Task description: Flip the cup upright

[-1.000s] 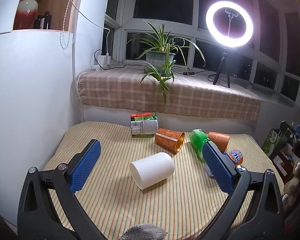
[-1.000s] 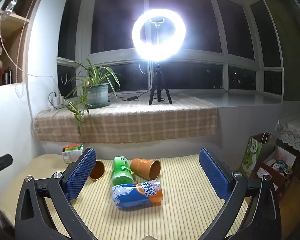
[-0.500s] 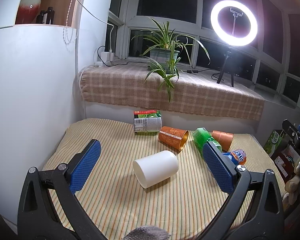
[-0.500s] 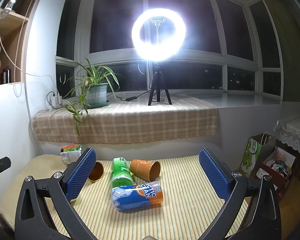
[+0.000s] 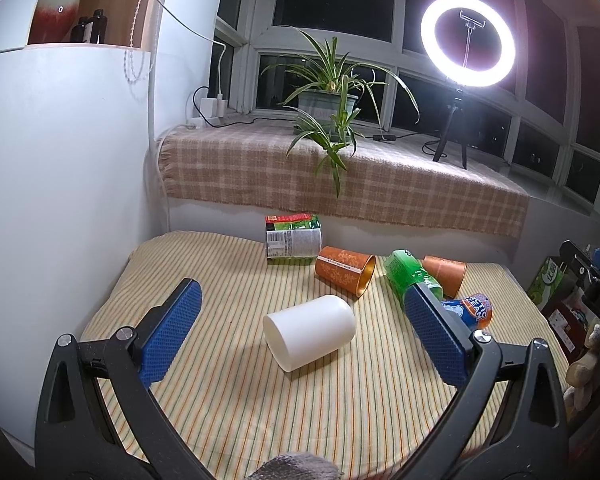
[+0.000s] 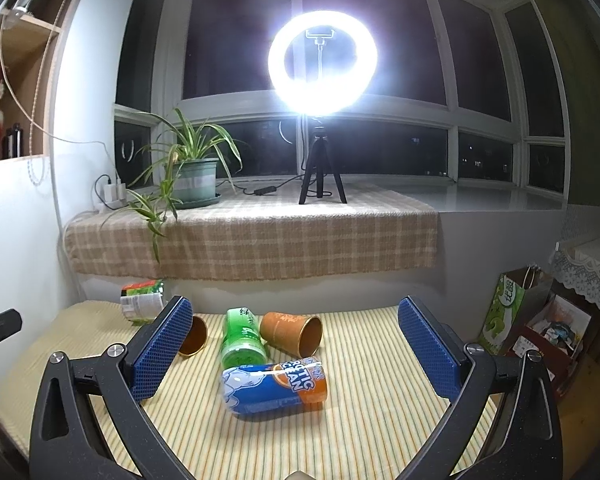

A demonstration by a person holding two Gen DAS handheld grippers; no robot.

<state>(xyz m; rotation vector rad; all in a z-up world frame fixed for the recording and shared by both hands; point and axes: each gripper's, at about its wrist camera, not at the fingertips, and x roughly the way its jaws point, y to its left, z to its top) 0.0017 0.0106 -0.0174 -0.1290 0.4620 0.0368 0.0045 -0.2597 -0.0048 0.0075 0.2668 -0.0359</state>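
Observation:
A white cup (image 5: 310,330) lies on its side on the striped table, base toward me, between the open jaws of my left gripper (image 5: 300,322), which holds nothing. Two orange cups lie on their sides farther back: one with a gold inside (image 5: 346,269) and one (image 5: 446,274) behind a green bottle. In the right wrist view my right gripper (image 6: 294,340) is open and empty above the table, with the orange cup (image 6: 292,332), the other orange cup (image 6: 194,336) partly hidden by a left pad, between and beyond its jaws.
A green bottle (image 5: 408,274) (image 6: 242,338), a blue and orange can (image 6: 276,386) (image 5: 470,312) and a labelled can (image 5: 294,236) (image 6: 142,302) lie on the striped table (image 5: 236,384). A wall stands at left, a plaid ledge with plant (image 5: 332,108) and ring light (image 6: 322,62) behind.
My left gripper has shifted slightly, so the white cup sits a little more to the right and farther between its jaws. The right gripper has barely moved.

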